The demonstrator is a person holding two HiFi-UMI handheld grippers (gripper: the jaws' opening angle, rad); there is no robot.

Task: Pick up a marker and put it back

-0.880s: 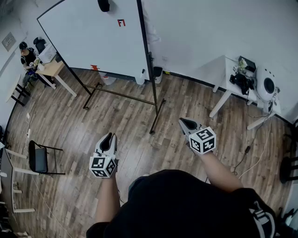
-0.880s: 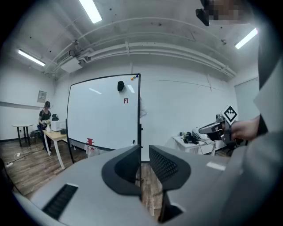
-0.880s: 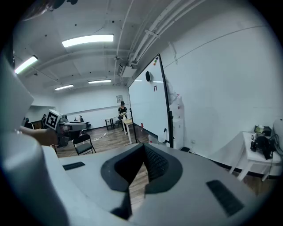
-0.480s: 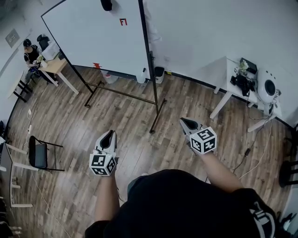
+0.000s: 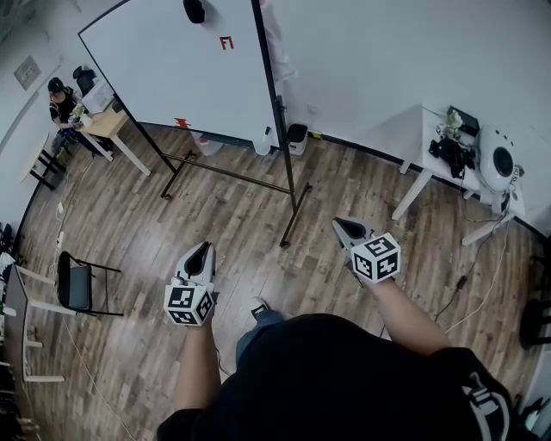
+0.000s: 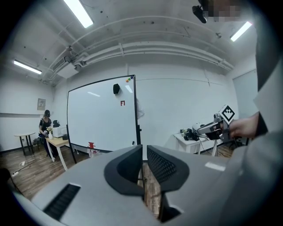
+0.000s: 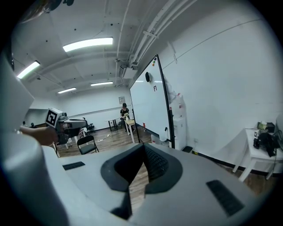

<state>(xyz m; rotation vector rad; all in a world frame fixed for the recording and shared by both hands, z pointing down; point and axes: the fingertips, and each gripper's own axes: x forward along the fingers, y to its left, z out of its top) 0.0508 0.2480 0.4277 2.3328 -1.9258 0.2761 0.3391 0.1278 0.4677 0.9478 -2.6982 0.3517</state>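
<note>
No marker can be told apart in any view. The whiteboard [image 5: 185, 73] stands on a black frame ahead, with a black eraser [image 5: 194, 10] and a red mark [image 5: 225, 42] on it. Tiny coloured bits sit at its top corner [image 6: 129, 79], too small to identify. My left gripper [image 5: 204, 249] hangs over the wooden floor, well short of the board; its jaws stand together with nothing in them [image 6: 144, 148]. My right gripper [image 5: 337, 223] is level with it at the right, shut and empty [image 7: 143, 145]. Each gripper shows in the other's view, held in a hand.
The board's black foot [image 5: 294, 215] reaches toward me between the grippers. A white table [image 5: 428, 129] with black gear and a round white device [image 5: 497, 159] stands right. At far left are a seated person [image 5: 62, 96], a wooden table [image 5: 112, 129] and a black chair [image 5: 76, 287].
The room has slid slightly in the head view, and a shoe now shows on the floor below the grippers. Both grippers keep their pose and stay closed.
</note>
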